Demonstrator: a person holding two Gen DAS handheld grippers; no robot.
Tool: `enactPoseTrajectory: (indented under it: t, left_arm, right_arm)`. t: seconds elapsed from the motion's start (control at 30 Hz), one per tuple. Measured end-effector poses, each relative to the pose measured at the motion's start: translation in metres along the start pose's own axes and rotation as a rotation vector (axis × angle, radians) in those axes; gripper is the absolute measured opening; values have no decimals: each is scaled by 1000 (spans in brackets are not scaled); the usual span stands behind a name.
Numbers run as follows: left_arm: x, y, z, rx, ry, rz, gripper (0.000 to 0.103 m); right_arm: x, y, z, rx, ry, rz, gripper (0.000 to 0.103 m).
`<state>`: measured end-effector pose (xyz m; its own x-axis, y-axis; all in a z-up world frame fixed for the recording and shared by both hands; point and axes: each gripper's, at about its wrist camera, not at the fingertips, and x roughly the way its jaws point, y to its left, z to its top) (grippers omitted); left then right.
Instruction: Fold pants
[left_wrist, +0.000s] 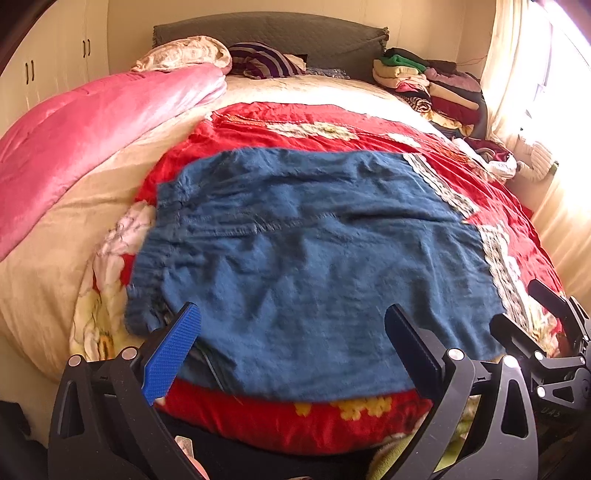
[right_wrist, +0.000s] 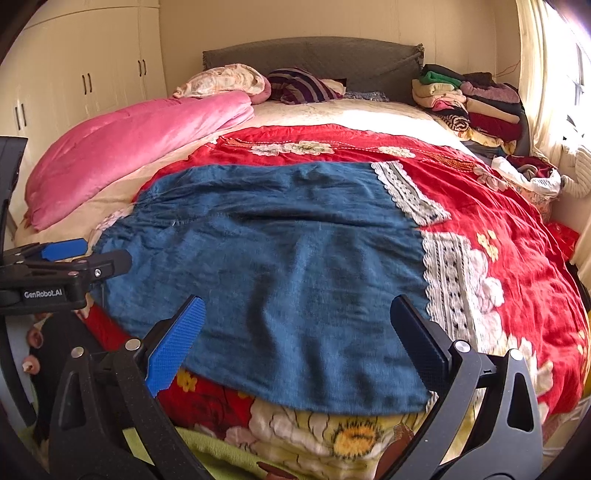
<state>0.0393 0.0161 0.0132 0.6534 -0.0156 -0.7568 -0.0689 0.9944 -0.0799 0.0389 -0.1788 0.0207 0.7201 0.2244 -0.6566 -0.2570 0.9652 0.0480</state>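
On the bed's red floral cover (right_wrist: 498, 206), blue pants (right_wrist: 280, 266) spread flat, lace-trimmed cuffs (right_wrist: 447, 273) rightward, left tool (left_wrist: 291, 343) released wide over near edge, right tool (right_wrist: 295, 336) likewise released, pink quilt (right_wrist: 122, 147) left, folded clothes (right_wrist: 476, 103) by headboard.

Cream wardrobe (right_wrist: 85, 85) far left, grey headboard (right_wrist: 314, 55) at back wall, sunlit curtained window (right_wrist: 554, 92) right.

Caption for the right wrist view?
Open right gripper hovers over blue pants spread on a red floral blanket.
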Motion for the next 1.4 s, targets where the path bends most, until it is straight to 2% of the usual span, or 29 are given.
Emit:
enactPoseTrajectory:
  t: [0.27,0.4,0.63,0.77,0.93,1.07,1.1,1.23,1.27,1.3,1.33,1.37,1.4]
  left_arm:
    - [24,21,34,-3,18,36,99]
    - [39,38,54,-27,14,59,99]
    - [83,88,99,-62,60,86,99]
    - [119,119,122,-53,108,138,99]
    - [161,142,139,-18,152,121,99]
    - [177,148,143,3,141,113,98]
    - [181,148,143,14,141,104,96]
    - [187,148,144,12,126,21,63]
    - [190,148,144,17,122,31,57]
    - [192,147,145,26,119,45,43]
    - [192,148,146,31,108,39,36]
    - [190,149,147,27,97,37,33]
    - [187,150,150,21,81,33,21]
  right_arm:
    - [25,8,33,-24,-8,27,95]
    - [55,6,61,-20,59,112,95]
    - [106,11,128,-95,89,220,95]
    - [153,23,161,-247,120,216,95]
    - [220,36,183,-377,183,197,95]
    - [259,52,195,-484,220,264,95]
    - [268,57,197,-514,233,282,95]
    - [288,81,196,-656,254,321,95]
    - [293,86,195,-682,264,323,95]
    - [298,91,193,-707,287,335,95]
    - [302,94,192,-723,294,336,95]
    - [306,99,191,-742,294,334,95]
    - [312,103,189,-767,302,328,95]
